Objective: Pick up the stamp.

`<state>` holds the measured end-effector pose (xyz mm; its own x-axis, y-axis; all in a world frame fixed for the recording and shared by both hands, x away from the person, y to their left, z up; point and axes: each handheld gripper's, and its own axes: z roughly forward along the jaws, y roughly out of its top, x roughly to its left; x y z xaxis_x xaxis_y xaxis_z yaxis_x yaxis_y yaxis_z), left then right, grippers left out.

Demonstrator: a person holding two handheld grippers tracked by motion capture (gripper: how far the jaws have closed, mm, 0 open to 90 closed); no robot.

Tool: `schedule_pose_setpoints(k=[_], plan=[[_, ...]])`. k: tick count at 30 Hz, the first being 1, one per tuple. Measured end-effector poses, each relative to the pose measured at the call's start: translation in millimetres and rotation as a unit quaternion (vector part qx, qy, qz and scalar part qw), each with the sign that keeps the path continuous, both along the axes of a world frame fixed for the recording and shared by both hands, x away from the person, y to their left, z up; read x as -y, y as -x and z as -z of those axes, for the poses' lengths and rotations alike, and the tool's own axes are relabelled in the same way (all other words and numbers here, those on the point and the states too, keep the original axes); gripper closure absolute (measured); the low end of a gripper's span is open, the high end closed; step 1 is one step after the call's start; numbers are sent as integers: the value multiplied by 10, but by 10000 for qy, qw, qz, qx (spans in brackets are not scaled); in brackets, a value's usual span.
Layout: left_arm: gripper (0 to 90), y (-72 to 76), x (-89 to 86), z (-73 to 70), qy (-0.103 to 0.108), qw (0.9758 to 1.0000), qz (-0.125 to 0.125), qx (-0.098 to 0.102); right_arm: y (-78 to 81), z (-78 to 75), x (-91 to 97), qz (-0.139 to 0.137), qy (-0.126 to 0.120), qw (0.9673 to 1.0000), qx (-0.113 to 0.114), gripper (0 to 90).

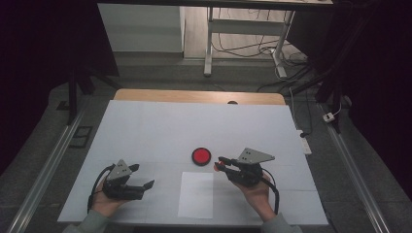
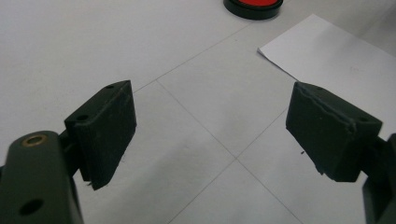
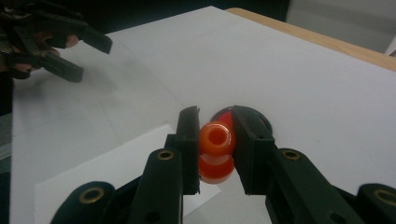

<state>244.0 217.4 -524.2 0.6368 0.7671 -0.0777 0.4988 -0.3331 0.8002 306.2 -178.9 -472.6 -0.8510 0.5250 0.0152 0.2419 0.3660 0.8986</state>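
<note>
Right gripper [image 1: 219,164] clamped on a small orange bead-like piece [image 3: 215,151], held above the table [image 1: 145,131] just beside the red disc [image 1: 201,156].

In the right gripper view the two black jaws press on either side of the orange piece, which has a hole in its upper end and a rounded lower part; the black-rimmed red disc lies on the white table right behind it. A white sheet of paper [image 1: 196,194] lies flat on the table near the person's edge, between the two hands. The left gripper [image 1: 144,175] hovers low over the table to the left of the paper, its jaws standing wide apart with nothing between them.
</note>
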Motion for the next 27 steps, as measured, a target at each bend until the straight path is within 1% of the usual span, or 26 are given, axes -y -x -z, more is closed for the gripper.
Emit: schedule_pose_setpoints(k=[4,9,12,18,19,20,27], plan=[[165,16,1,-8,18,10000,1,15,60,1,-96,-183,-63,9998,-34,720],[165,15,2,-8,19,10000,-13,12,106,10,-166,-305,-122,9994,-84,720],[165,12,3,-4,8,10000,-18,9,129,13,-202,-382,-115,9992,-102,720],[165,21,-1,-9,13,10000,-31,17,147,33,-248,-446,-152,9987,-182,720],[165,22,-1,-9,14,10000,-30,20,151,40,-257,-440,-192,9987,-181,720],[165,21,-1,-9,13,10000,-28,19,154,38,-259,-455,-148,9987,-185,720],[165,12,-5,-1,14,10000,-31,6,151,49,-273,-463,-149,9986,-196,720]])
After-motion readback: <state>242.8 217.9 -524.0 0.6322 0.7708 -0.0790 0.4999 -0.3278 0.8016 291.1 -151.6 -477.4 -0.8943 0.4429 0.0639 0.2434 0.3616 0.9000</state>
